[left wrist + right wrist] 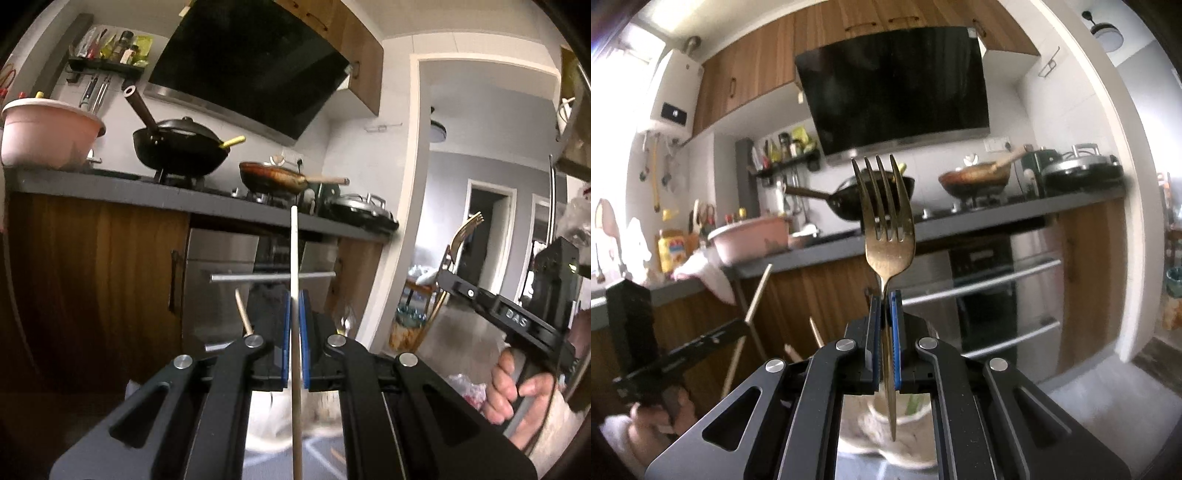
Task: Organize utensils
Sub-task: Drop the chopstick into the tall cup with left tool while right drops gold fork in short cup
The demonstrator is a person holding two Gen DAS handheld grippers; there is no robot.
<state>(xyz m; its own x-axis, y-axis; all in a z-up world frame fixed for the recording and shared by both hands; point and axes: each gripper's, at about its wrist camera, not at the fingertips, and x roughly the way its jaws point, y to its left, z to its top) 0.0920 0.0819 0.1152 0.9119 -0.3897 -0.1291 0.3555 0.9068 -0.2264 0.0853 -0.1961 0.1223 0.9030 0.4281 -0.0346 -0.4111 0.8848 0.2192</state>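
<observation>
Both claws are up in the air in front of the stove counter (207,201), each one with a utensil in it. The left gripper (294,310) has its blue pads squeezed together on a pale chopstick (294,251), which stands pretty much straight up, the top end reaching about the height of the counter's front edge and the bottom end running down past the camera. The right gripper (885,314) is pinching a brass-coloured fork (886,221) by the neck, tines up, handle hanging down below the pads. From the left camera you can also see that fork (463,230) off to the right of the counter, by the doorway, with the person's hand (517,391) wrapped round the black grip under it.

Below the fork handle, closer to the camera than the counter, there's a blurry white cup (897,428) with something green in it; can't make out more than that. A couple more wooden sticks (816,332) poke up just left of the right gripper, lower than the counter edge.

On the counter itself: a black wok (181,147) with a long dark handle, a brown frying pan (273,177) to its right, a lidded flat pan (360,212) at the far right end, and a pink basin (48,134) at the left end. The black range hood (251,62) hangs over the wok, and a stainless oven (1004,295) sits under the counter
</observation>
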